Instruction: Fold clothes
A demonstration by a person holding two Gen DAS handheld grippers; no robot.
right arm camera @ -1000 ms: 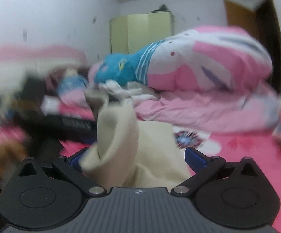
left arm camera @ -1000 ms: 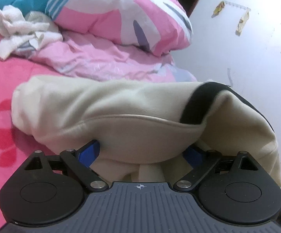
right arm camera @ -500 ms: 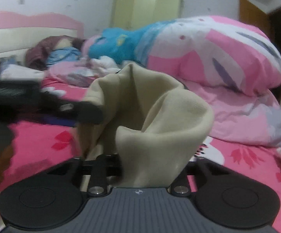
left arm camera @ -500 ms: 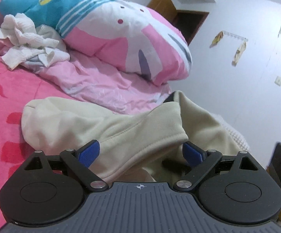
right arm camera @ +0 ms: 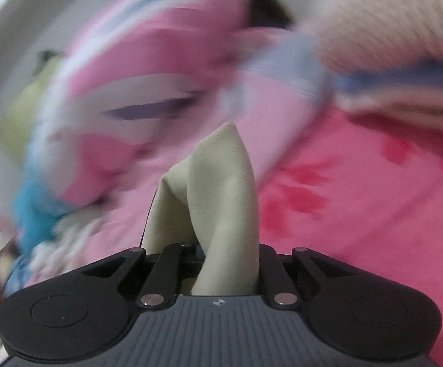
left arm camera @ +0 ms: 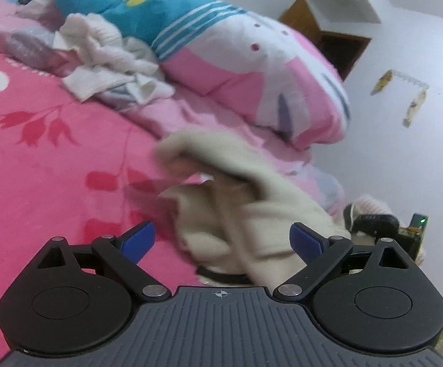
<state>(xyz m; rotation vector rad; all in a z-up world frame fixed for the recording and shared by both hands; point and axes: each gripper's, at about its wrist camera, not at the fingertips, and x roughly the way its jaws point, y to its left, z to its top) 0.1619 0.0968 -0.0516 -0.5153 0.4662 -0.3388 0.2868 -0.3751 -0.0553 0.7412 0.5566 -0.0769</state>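
Note:
A cream garment with a black trim hangs blurred in front of my left gripper, above the pink flowered bedspread. The left gripper is open, its blue pads apart, and the cloth lies between them without being pinched. My right gripper is shut on a fold of the same cream garment, which stands up from the closed jaws. The right wrist view is strongly motion-blurred.
A large pink, white and teal quilt is piled at the back of the bed, with white crumpled clothes beside it. A white wall is to the right. The other gripper's hardware shows at right.
The right gripper closed on the cream garment and swung fast with it. The garment has lifted off the left gripper and is moving away; the left view now sees more bedspread.

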